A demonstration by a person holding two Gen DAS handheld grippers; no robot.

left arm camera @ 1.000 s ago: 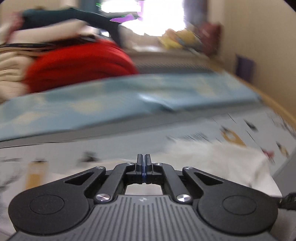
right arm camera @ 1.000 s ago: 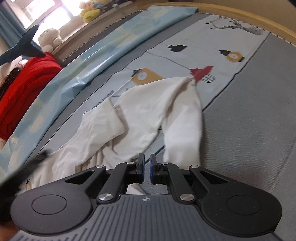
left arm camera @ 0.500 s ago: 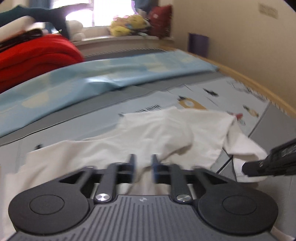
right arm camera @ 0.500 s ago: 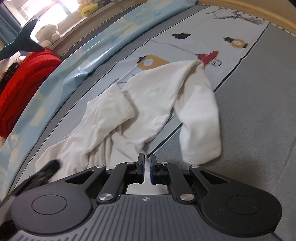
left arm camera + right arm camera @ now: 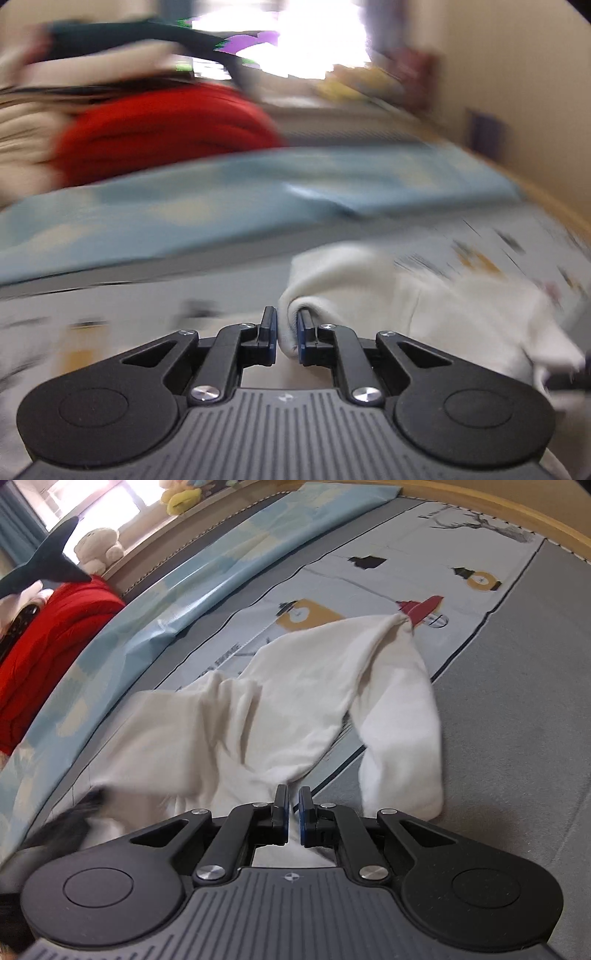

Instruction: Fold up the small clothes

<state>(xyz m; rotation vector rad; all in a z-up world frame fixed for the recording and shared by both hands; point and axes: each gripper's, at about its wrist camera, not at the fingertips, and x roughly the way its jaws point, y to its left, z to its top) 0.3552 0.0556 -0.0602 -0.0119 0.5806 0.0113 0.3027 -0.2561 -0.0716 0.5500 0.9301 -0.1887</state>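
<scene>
A small white garment lies crumpled on the printed grey bedsheet, one sleeve reaching right. My right gripper is shut on the garment's near edge, with cloth between its pads. In the blurred left wrist view my left gripper is shut on a bunched fold of the same white garment, which trails off to the right. The left gripper shows as a dark blur at the lower left of the right wrist view.
A folded light blue sheet runs along the far side of the bed. A red folded blanket and cream bedding are stacked at the left. Plush toys sit on the window sill. A wooden bed rail curves on the right.
My left gripper closed on a fold of the white garment and swung left, pulling it. The right gripper stayed shut on the garment's edge; the garment spread slightly.
</scene>
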